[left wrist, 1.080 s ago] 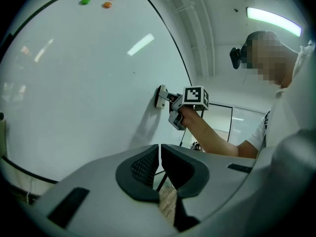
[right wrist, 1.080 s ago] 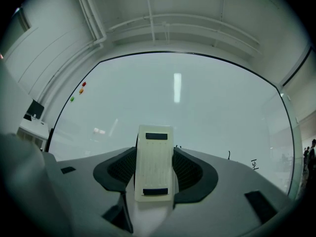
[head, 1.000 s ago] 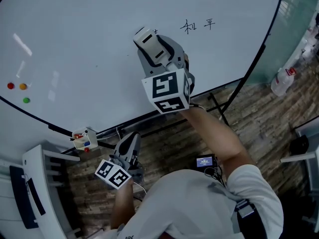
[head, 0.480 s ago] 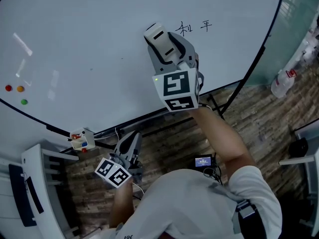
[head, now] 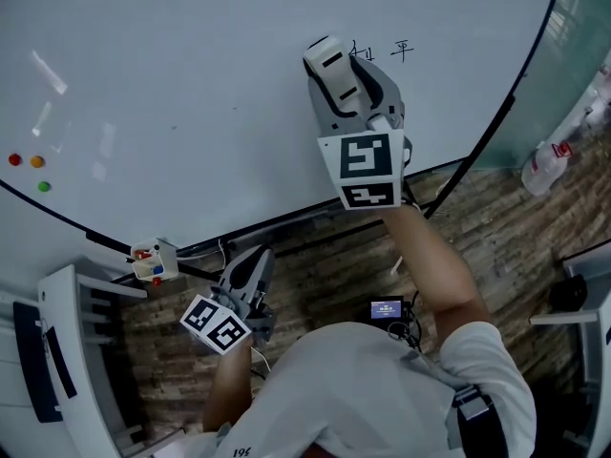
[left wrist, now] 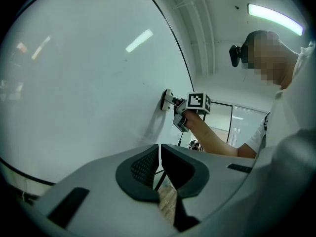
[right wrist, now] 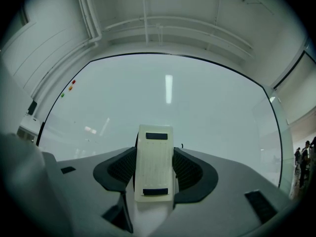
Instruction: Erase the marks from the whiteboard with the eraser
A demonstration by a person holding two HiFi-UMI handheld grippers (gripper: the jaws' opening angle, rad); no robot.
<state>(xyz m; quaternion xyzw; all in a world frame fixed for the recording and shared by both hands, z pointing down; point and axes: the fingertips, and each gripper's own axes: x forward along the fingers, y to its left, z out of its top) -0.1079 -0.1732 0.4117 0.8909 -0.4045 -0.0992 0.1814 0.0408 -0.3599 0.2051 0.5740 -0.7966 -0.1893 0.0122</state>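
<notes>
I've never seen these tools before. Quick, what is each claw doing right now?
Left gripper: closed, holding nothing.
Right gripper: closed on the eraser.

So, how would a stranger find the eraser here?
Find the large whiteboard, then the black handwritten marks at its upper right. Just left of them, the right claw holds the eraser: a cream block with two dark strips.
</notes>
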